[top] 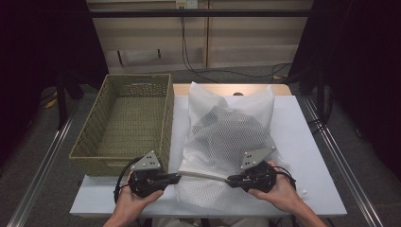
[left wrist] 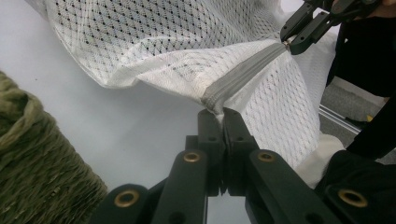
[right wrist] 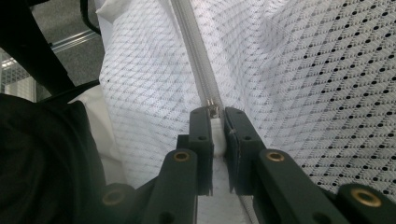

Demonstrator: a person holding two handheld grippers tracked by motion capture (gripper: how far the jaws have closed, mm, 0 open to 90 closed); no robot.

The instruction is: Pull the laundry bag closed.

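Note:
A white mesh laundry bag (top: 227,132) with something dark inside lies on the white table (top: 307,142). Its grey zipper (top: 203,175) runs along the near edge, pulled taut between both grippers. My left gripper (top: 178,178) is shut on the zipper's left end (left wrist: 212,103). My right gripper (top: 229,179) is shut on the zipper pull (right wrist: 214,112), which sits between its jaws with the closed zipper (right wrist: 194,56) stretching away. In the left gripper view, the right gripper (left wrist: 287,43) pinches the far end of the zipper (left wrist: 247,70).
An empty green woven basket (top: 125,120) stands at the table's left, close beside my left gripper; its rim (left wrist: 32,158) fills the lower left of the left gripper view. Beyond the table are a floor with cables and a wooden panel.

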